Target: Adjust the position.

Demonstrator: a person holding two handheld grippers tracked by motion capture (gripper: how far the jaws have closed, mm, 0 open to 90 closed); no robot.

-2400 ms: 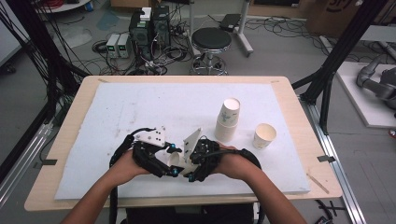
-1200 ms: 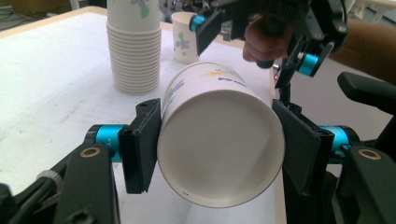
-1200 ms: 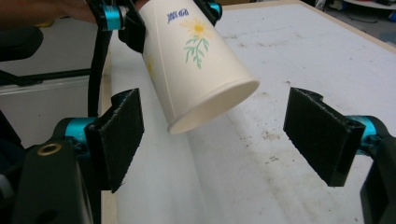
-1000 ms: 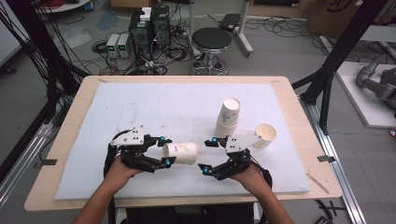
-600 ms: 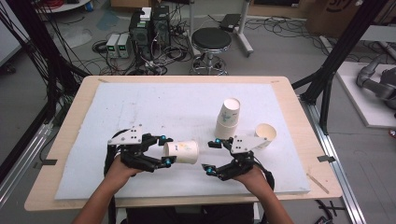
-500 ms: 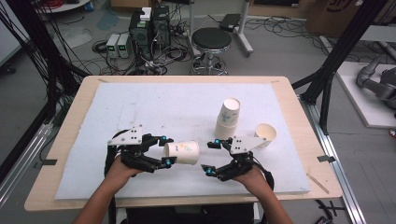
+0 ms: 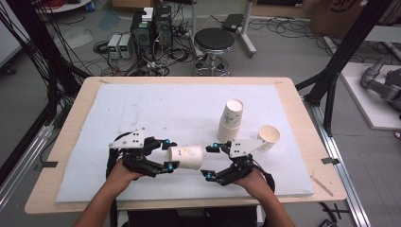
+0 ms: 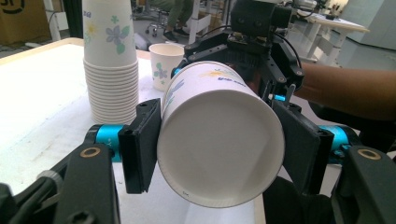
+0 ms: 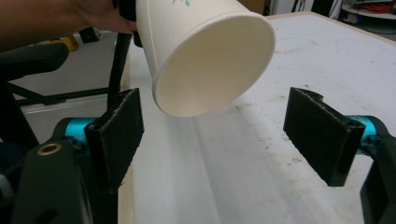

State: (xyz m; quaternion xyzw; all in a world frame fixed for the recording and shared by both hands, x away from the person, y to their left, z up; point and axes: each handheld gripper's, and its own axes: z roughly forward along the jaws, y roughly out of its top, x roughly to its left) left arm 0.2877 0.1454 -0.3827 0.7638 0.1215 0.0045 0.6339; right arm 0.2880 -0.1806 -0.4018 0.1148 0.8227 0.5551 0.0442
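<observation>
A white paper cup with a flower print [image 7: 186, 157] lies on its side just above the mat, with my left gripper [image 7: 166, 154] shut on its base end. In the left gripper view the cup's bottom [image 8: 219, 135] faces the camera, pressed between the two black pads [image 8: 140, 144]. My right gripper [image 7: 211, 161] stands open just right of the cup's mouth, apart from it. In the right gripper view the open mouth of the cup [image 9: 212, 60] hangs above and between the wide-set jaws of the right gripper [image 9: 215, 121].
A tall stack of paper cups [image 7: 231, 120] stands at mid-right of the white mat [image 7: 165, 104], and a single upright cup [image 7: 268, 137] stands right of it. Both also appear in the left gripper view: the stack [image 8: 109, 60], the single cup [image 8: 166, 63]. The mat's front edge lies close under the hands.
Earlier the two grippers were pressed close together at front centre. They have drawn apart, the left one carrying the cup on its side. Over the last second nothing has moved.
</observation>
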